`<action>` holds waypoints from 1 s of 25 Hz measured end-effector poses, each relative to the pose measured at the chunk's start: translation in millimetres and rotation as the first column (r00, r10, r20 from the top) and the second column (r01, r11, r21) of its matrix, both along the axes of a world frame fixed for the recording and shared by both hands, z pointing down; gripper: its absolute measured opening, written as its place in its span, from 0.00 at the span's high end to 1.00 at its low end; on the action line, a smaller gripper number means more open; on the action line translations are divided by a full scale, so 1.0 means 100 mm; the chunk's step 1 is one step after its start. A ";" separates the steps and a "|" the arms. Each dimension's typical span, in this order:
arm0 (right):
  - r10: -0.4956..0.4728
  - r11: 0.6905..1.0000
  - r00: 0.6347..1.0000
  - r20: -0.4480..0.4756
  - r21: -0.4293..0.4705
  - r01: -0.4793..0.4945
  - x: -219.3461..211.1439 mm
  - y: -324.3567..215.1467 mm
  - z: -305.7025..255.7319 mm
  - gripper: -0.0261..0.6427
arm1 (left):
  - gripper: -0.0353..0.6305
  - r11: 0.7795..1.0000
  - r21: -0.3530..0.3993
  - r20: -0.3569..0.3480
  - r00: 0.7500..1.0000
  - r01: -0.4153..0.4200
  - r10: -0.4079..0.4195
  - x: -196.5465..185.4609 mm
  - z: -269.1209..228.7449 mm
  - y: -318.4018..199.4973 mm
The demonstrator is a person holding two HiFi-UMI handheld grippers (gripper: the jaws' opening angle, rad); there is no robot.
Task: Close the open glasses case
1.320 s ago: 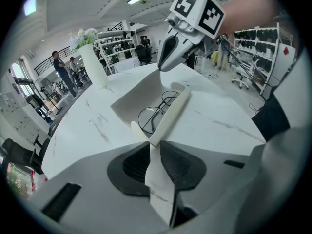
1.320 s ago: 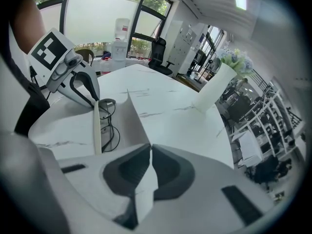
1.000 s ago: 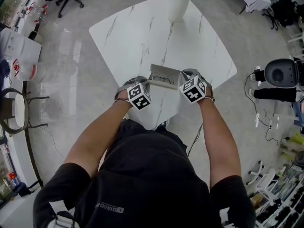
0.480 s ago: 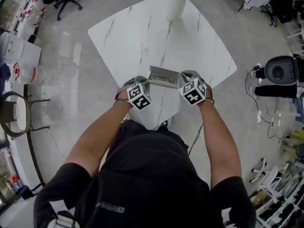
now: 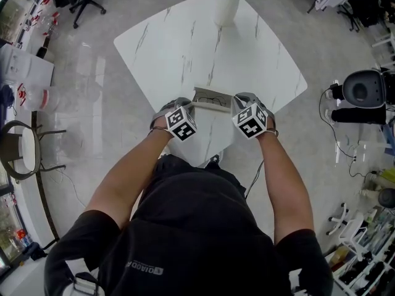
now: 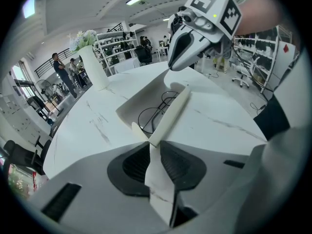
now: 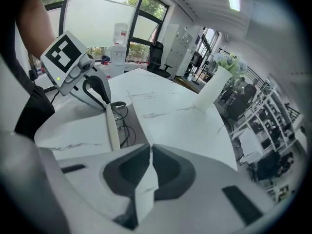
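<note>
The white marble-patterned glasses case point(image 5: 212, 98) lies open near the table's near edge, with black wire-rimmed glasses point(image 6: 155, 114) inside. Its thin lid point(image 6: 170, 116) stands tilted up over the tray. My left gripper point(image 5: 180, 115) is shut on the lid's left end, the white flap pinched between its dark pads point(image 6: 138, 164). My right gripper point(image 5: 245, 111) is shut on the lid's right end in the same way point(image 7: 150, 152). In each gripper view the other gripper shows across the case: the right gripper point(image 6: 192, 33) and the left gripper point(image 7: 87, 82).
A white vase with flowers point(image 5: 227, 5) stands at the far edge of the white marble table point(image 5: 185, 42). Chairs, a floor fan point(image 5: 364, 94) and cables stand around on the glossy floor. People stand in the background of the left gripper view.
</note>
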State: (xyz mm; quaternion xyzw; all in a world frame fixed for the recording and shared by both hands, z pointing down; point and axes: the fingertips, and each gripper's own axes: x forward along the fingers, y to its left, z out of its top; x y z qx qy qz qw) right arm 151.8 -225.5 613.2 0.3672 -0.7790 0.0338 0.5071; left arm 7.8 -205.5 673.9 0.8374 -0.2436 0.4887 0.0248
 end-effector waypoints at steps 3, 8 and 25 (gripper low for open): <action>0.003 1.000 1.000 0.004 -0.001 -0.003 0.00 0.03 0.00 0.93 | 0.84 1.000 0.000 0.003 1.000 0.005 -0.005 0.00 0.01 -0.01; 0.002 1.000 1.000 0.007 -0.004 -0.002 -0.01 0.09 0.03 0.93 | 0.84 1.000 0.000 0.002 1.000 0.008 -0.008 0.00 0.02 -0.01; 0.014 1.000 1.000 0.025 -0.007 -0.013 -0.01 0.26 0.09 0.93 | 0.84 1.000 -0.004 -0.005 1.000 0.017 -0.017 0.02 0.02 0.00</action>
